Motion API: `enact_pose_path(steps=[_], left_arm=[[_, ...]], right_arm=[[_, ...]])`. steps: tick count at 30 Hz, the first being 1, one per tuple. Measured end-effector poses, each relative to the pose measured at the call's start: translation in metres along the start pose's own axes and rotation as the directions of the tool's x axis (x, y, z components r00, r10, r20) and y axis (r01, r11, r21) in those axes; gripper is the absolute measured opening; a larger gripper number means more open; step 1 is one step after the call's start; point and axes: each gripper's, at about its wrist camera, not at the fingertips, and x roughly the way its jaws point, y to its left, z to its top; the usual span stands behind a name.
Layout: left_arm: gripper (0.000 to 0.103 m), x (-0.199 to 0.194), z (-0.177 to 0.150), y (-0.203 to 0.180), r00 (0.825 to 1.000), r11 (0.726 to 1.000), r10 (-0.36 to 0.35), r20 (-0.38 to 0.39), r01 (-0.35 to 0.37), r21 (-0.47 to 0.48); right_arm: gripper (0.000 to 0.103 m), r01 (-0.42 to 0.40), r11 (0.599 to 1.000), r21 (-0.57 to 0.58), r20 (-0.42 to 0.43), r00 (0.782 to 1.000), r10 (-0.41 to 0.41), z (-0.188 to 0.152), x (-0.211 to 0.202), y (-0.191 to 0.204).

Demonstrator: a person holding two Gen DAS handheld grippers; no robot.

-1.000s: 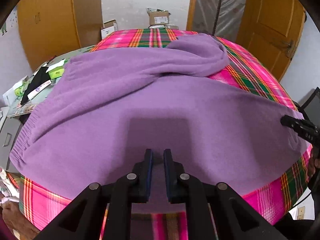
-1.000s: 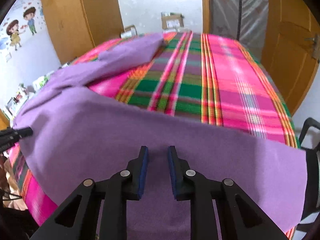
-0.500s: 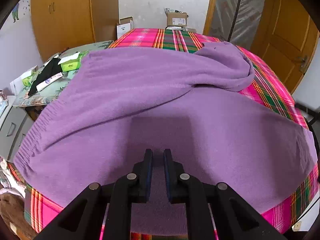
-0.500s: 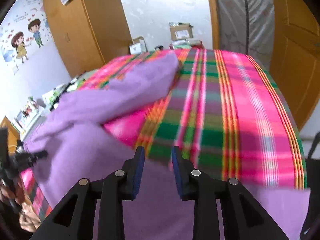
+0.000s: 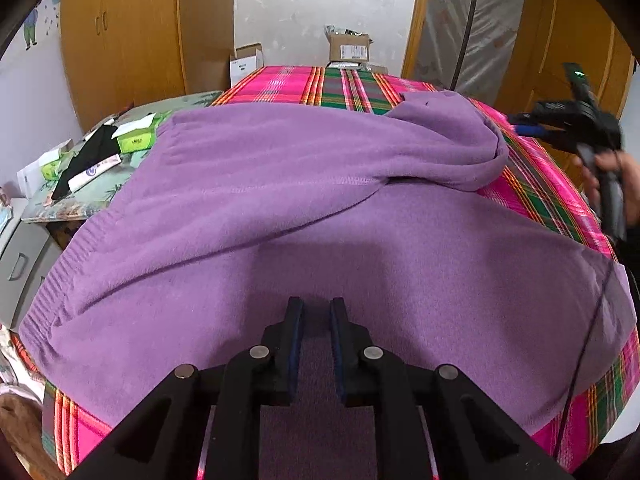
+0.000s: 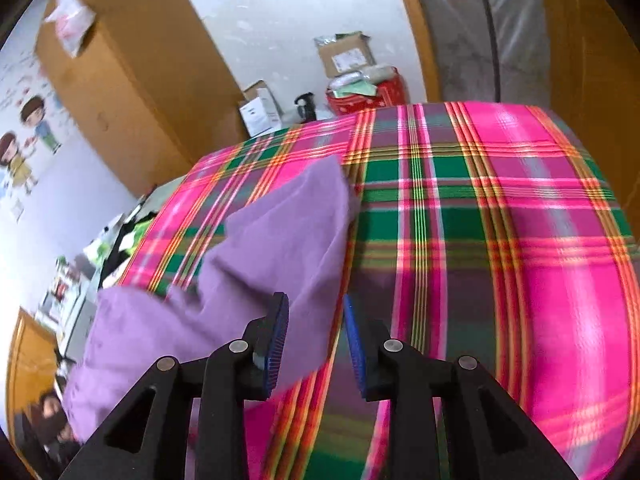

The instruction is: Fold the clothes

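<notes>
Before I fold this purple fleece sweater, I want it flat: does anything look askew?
Yes. On the purple fleece sweater, one sleeve lies bunched and doubled across the upper body instead of straight, its cuff end on the pink and green plaid bedcover.

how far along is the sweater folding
Early. Done: one sleeve lies folded across the sweater. In hand: nothing; the left gripper is opening above the body, the right gripper hangs open near the sleeve end. Left: the remaining folds.

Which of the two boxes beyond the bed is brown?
The cardboard box on the right, bearing a white label, is brown. The other box, nearer the wardrobe, is white.
</notes>
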Motion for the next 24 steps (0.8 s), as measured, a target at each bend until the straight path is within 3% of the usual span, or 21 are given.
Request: enact_pose_path(steps=[8, 9, 11, 14, 20, 24], left_arm=[[0.019, 0.001, 0.000, 0.000, 1.000, 1.000, -0.012, 0.028, 0.011, 0.005], [0.020, 0.001, 0.000, 0.000, 1.000, 1.000, -0.013, 0.029, 0.013, 0.006], [0.022, 0.002, 0.000, -0.002, 0.999, 1.000, -0.012, 0.030, 0.012, 0.015], [0.028, 0.002, 0.000, -0.005, 0.999, 0.999, -0.015, 0.032, 0.014, 0.032], [0.029, 0.003, 0.001, -0.004, 0.999, 0.999, -0.021, 0.034, 0.020, 0.034], [0.029, 0.003, 0.000, -0.001, 0.999, 0.999, -0.039, 0.037, 0.039, 0.016]], right_arm=[[0.032, -0.014, 0.998, 0.065, -0.087, 0.996, 0.019, 0.015, 0.048, -0.010], [0.027, -0.008, 0.998, 0.058, -0.099, 0.995, 0.014, 0.014, 0.052, -0.009], [0.005, -0.007, 1.000, 0.025, -0.096, 0.995, 0.010, 0.011, 0.050, -0.005], [0.005, -0.026, 0.999, -0.020, -0.039, 0.999, 0.025, 0.003, 0.027, 0.004], [0.005, -0.119, 0.989, -0.093, 0.066, 0.990, 0.125, -0.031, -0.046, 0.033], [0.005, -0.165, 0.981, -0.103, 0.068, 0.983, 0.172, -0.069, -0.079, 0.047]])
